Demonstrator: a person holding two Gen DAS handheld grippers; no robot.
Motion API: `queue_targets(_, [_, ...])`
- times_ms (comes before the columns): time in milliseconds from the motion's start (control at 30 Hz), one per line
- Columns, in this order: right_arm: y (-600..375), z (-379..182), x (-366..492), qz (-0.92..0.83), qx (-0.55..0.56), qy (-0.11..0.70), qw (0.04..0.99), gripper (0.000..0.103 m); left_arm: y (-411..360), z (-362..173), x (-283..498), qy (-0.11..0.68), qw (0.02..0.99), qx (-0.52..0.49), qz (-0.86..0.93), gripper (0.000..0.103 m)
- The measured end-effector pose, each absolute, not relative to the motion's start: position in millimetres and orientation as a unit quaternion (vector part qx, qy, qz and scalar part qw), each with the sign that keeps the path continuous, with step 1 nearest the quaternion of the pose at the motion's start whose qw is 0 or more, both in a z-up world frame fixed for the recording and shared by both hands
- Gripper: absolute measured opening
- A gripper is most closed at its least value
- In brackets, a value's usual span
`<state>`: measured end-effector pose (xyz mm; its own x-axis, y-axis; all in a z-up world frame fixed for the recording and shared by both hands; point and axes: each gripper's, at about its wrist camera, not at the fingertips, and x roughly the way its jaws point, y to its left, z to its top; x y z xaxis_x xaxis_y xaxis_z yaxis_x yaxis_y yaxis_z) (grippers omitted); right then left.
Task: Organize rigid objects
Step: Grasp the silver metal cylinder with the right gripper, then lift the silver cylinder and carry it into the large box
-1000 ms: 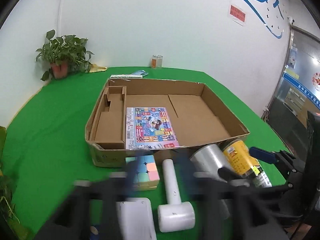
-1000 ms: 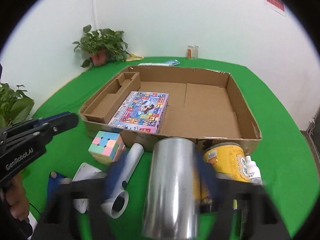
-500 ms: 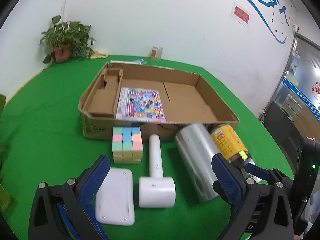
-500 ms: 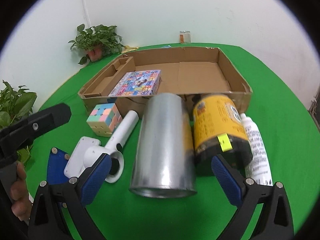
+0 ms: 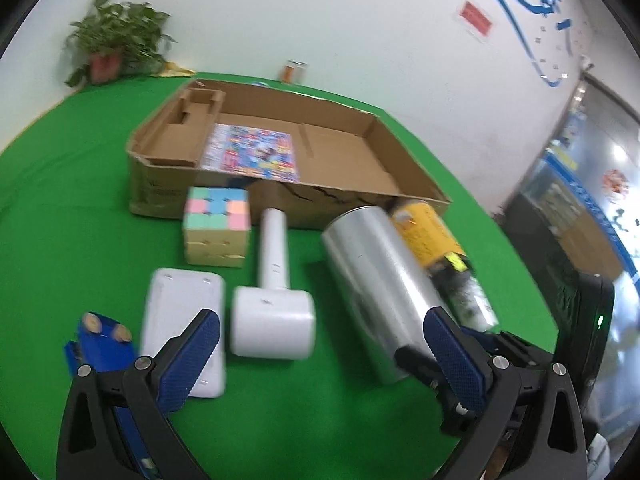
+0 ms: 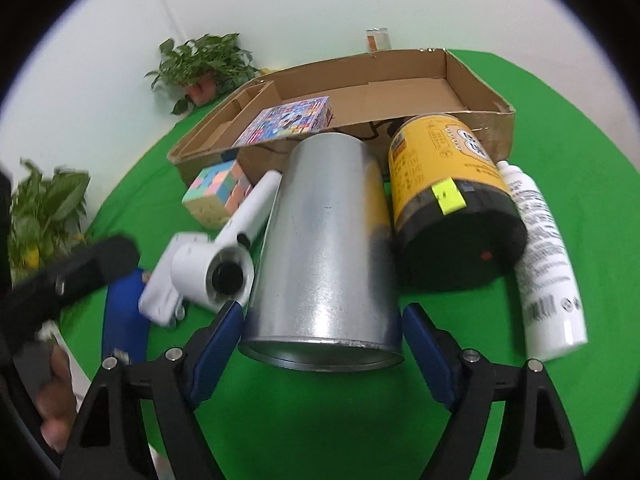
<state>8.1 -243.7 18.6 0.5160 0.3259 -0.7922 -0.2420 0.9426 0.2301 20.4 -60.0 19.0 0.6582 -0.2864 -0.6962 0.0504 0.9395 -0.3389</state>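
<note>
On the green worktop [image 5: 60,240], nearest the right wrist camera: right gripper [image 6: 322,332] straddles the open end of a metal can [image 6: 324,240] lying on its side. Its jaws have just been closing, can between them; left pad looks at or just off the can wall, right pad shows a small gap, so no firm grip that I can see.

Left gripper [image 5: 320,344] is spread wide, holding nothing, over the head of a white mallet-shaped device [image 5: 274,296], its left pad over a flat white device [image 5: 184,312]. Blue item [image 5: 100,344] just left of that, partly hidden.

Beside the can on the right: yellow jar with black lid [image 6: 448,196], also lying down, touching or nearly touching the can. Right of the jar, a white bottle [image 6: 544,264] on its side.

Further out: pastel puzzle cube [image 5: 216,226] just in front of the cardboard tray [image 5: 360,196] wall. Inside the tray, a colourful printed box [image 5: 252,152] lies flat next to the left-end cardboard insert; tray floor to its right is bare cardboard.

Far edge: potted plant [image 5: 112,48] and a small glass jar [image 5: 294,71] by the wall. Second plant [image 6: 44,208] at left in the right wrist view.
</note>
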Motion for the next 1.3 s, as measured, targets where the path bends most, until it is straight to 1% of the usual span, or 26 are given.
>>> queue_targets(100, [-245, 22, -25, 0.164, 0.01, 0.457, 0.874, 0.082, -68, 12, 14, 0.412, 0.885, -0.163, -0.143, 0.102])
queue_targets(267, [-237, 28, -60, 0.222, -0.038, 0.473, 0.852, 0.084, -79, -14, 13, 0.464, 0.84, -0.204, -0.195, 0.102])
queue_targets(400, [-259, 37, -51, 0.252, 0.056, 0.494, 0.831, 0.084, -80, -22, 16, 0.481, 0.827, -0.216, -0.194, 0.102])
queue_targets(533, [-271, 21, -27, 0.263, 0.133, 0.532, 0.794, 0.085, -78, -28, 15, 0.493, 0.817, -0.229, -0.191, 0.101])
queue_targets(600, [-263, 15, -22, 0.278, 0.143, 0.546, 0.777, 0.084, -79, -30, 17, 0.499, 0.815, -0.227, -0.187, 0.101])
queue_targets(733, [-230, 14, -24, 0.286, 0.101, 0.556, 0.773, 0.084, -79, -36, 18, 0.512, 0.803, -0.235, -0.195, 0.093])
queue_targets(767, [-225, 16, -23, 0.286, 0.094, 0.557, 0.774, 0.085, -78, -38, 18, 0.515, 0.801, -0.237, -0.192, 0.086])
queue_targets(867, [-214, 16, -22, 0.283, 0.08, 0.56, 0.775, 0.086, -74, -44, 19, 0.518, 0.795, -0.261, -0.179, 0.085])
queue_targets(1067, [-207, 7, -17, 0.274, 0.063, 0.574, 0.769, 0.089, -78, -43, 23, 0.525, 0.796, -0.245, -0.174, 0.085])
queue_targets(1300, [-203, 4, -18, 0.26, 0.065, 0.571, 0.776, 0.089, -81, -46, 30, 0.537, 0.79, -0.242, -0.172, 0.085])
